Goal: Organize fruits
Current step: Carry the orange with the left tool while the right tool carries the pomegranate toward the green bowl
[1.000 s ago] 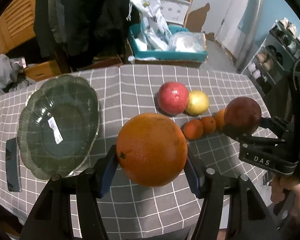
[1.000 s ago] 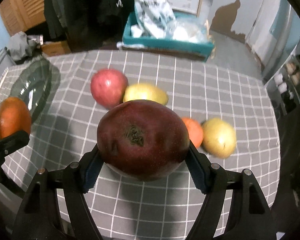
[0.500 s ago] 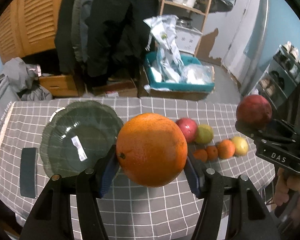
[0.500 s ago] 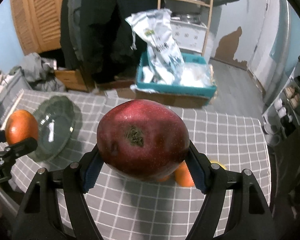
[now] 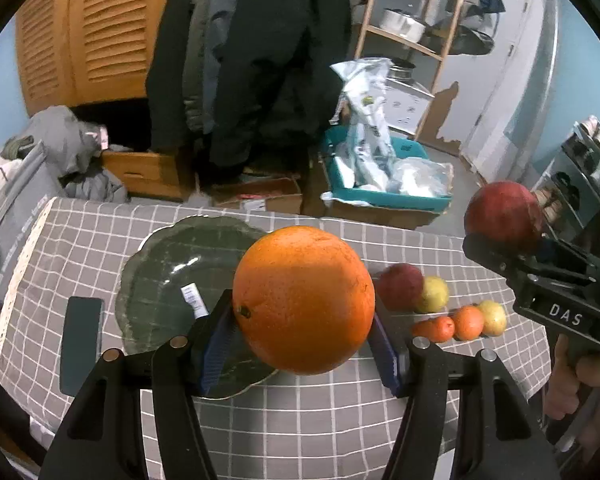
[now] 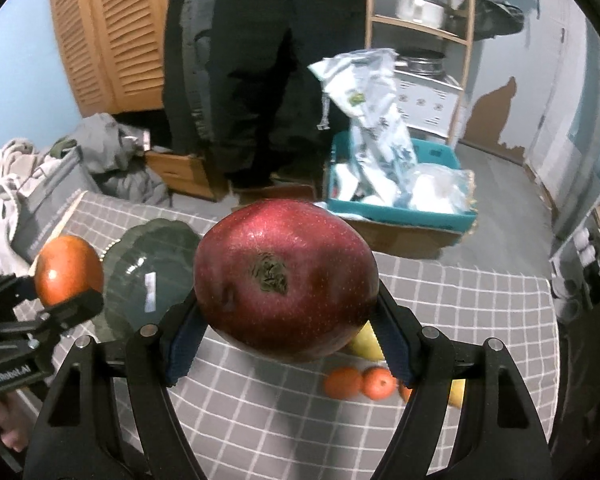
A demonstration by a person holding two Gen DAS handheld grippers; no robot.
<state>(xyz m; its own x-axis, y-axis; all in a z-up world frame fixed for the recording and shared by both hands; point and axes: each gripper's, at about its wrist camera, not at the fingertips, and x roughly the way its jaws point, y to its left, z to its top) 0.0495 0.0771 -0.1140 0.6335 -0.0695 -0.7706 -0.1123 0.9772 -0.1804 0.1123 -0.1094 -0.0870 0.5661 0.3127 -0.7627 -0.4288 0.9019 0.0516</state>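
Left wrist view: left gripper (image 5: pixel 304 308) clamped on a big orange (image 5: pixel 304 300), blue pads (image 5: pixel 220 336) pressed to both sides, fruit held up clear of the table (image 5: pixel 80 248). Below and behind it, a dark green glass dish (image 5: pixel 168 280) with scalloped rim, sitting toward the table's left edge, a white sticker on its inside. Just left of the dish, a flat dark rectangular object (image 5: pixel 81 344), lying close to the left edge. Over toward the right edge, loose fruit on the checked cloth: a red apple (image 5: pixel 400 286) touching a yellow fruit (image 5: pixel 434 294), then nearer the front a row of two small oranges (image 5: pixel 450 326) and another yellow fruit (image 5: pixel 492 318), packed side by side. Up at the right of frame, right gripper (image 5: pixel 504 236) in the air, carried by a hand (image 5: pixel 584 384), closed around a dark red pomegranate (image 5: pixel 502 212).

Right wrist view: right gripper (image 6: pixel 288 320) filling the middle, jaws wide but pressed to both flanks of the pomegranate (image 6: pixel 286 284), crown end facing the lens, well above the cloth. At left, the orange (image 6: pixel 68 268) gripped in the other tool, hanging beside the dish (image 6: pixel 152 264). Under the pomegranate, small oranges (image 6: pixel 358 382) and a yellow fruit (image 6: pixel 366 344) partly hidden. Beyond the far edge, a teal crate (image 6: pixel 400 212) stuffed with plastic bags.
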